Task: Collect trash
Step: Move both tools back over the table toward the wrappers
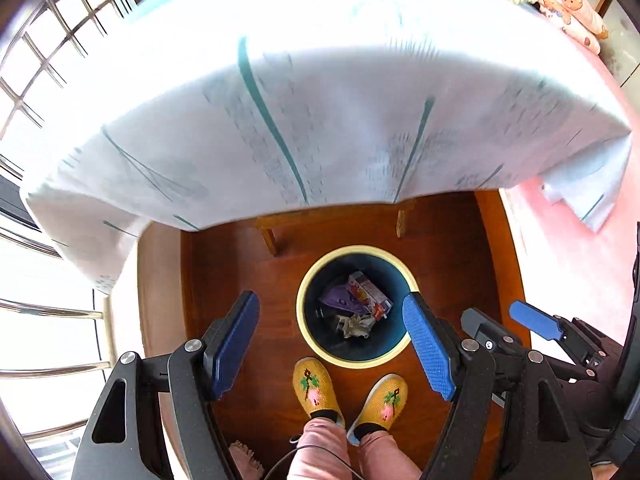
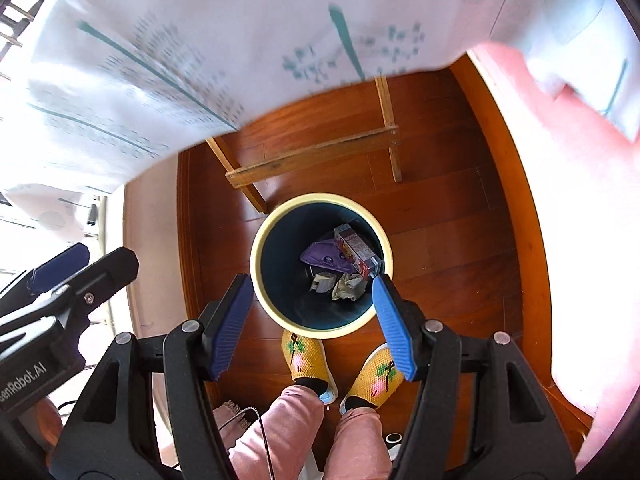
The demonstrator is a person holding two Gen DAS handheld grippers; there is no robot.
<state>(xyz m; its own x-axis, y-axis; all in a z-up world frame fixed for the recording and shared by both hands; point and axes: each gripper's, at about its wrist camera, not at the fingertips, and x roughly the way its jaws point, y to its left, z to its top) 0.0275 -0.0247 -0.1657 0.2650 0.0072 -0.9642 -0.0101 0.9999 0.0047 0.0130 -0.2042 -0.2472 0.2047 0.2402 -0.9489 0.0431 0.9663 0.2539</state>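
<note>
Trash (image 1: 354, 306) lies at the bottom of a round bin (image 1: 320, 350) with a pale rim and dark inside: a carton (image 1: 370, 294), a purple wrapper (image 1: 340, 300) and crumpled paper (image 1: 356, 326). In the left wrist view the bin stands on a wooden floor (image 1: 452, 248), just beyond two yellow slippers (image 1: 316, 390) and pink trouser legs. The left tongs (image 1: 334, 344) hang above it, wide apart with nothing between the blue pads. The right tongs (image 1: 500, 320) show at the right edge, also empty. Farther off, a white cloth (image 1: 280, 100) with teal lines drapes over the table, blurred; its wooden legs (image 1: 270, 238) stand behind the bin. A window grille fills the left side.

In the right wrist view the same bin (image 2: 260, 248) sits in the middle of the floor, trash (image 2: 340, 266) inside, the slippers (image 2: 304, 358) near it. The right tongs (image 2: 312, 326) are held apart above the near rim, holding nothing. The left tongs (image 2: 72, 264) enter from the left edge. The white cloth (image 2: 160, 60) covers the far part, with the table frame (image 2: 312, 154) beneath it. A pink surface (image 2: 580, 220) lies to the right.
</note>
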